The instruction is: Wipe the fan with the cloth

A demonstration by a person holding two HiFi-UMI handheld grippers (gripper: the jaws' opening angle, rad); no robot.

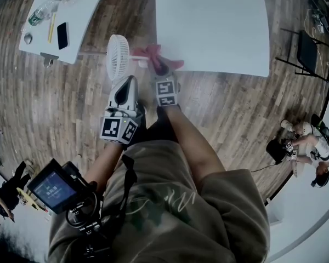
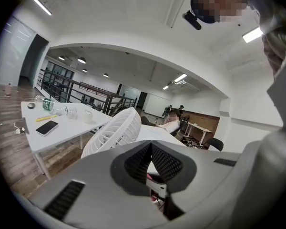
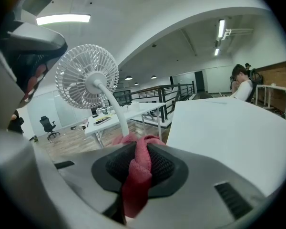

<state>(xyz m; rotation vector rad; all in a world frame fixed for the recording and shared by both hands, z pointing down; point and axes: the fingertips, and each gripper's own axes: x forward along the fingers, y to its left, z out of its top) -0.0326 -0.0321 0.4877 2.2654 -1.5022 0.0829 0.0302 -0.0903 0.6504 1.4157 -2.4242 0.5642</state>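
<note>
The white fan stands upper centre of the head view, just left of the desk corner, with its stem running right into the pink cloth. The right gripper has its jaws pinched on the cloth by the stem, while the left gripper has its jaws fully together under the fan head. The cloth is clear of the grille, so most of the wiping looks still to be done.

The right gripper is pinching a pink cloth between its jaws; a white fan is facing it, left of a white table.
</note>
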